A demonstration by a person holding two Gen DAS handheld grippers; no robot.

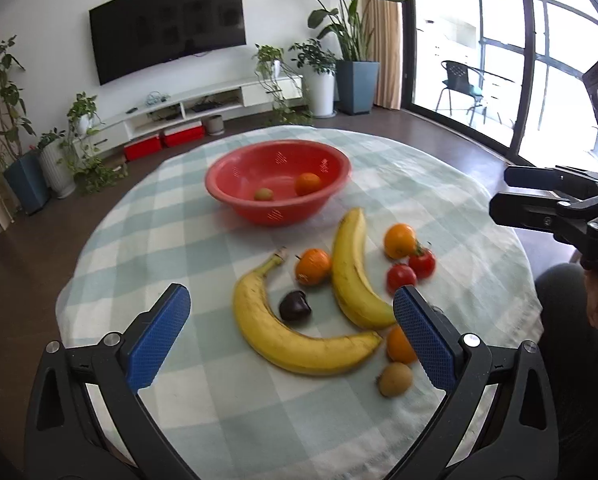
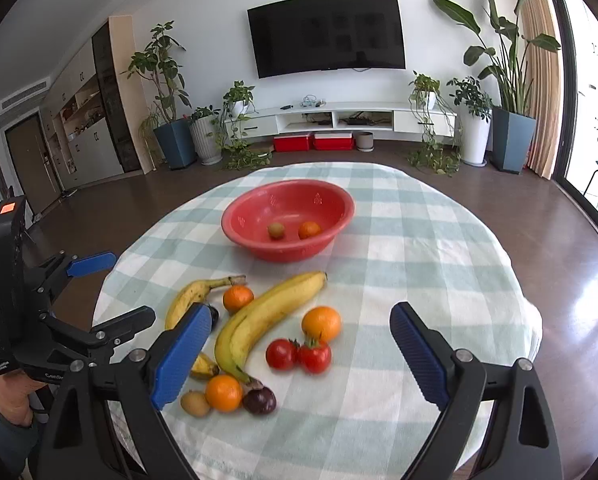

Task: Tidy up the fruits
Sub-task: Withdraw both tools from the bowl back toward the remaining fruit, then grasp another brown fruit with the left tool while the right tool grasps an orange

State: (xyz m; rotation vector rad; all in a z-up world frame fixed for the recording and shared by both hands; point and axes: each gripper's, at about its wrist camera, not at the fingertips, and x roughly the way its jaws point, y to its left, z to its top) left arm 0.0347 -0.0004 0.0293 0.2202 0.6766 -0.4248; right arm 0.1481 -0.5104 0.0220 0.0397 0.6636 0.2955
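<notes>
Left tongs [image 1: 291, 332] wide, empty, right tongs [image 2: 301, 354] likewise

A dark television [image 2: 325, 34] hangs on the white wall [image 2: 219, 32]. Below it runs a low white media console [image 2: 339, 120], red boxes [image 2: 314, 141] under it, potted plants [image 2: 167, 92] at both ends. Right of it, daylit glass doors [image 1: 499, 60] brighten the dark glossy floor [image 2: 539, 248].

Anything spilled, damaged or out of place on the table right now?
Nothing stands out. The red bowl sits upright holding an orange and a kiwi; the remaining fruit lies loose on the checked cloth, unspilled.
</notes>
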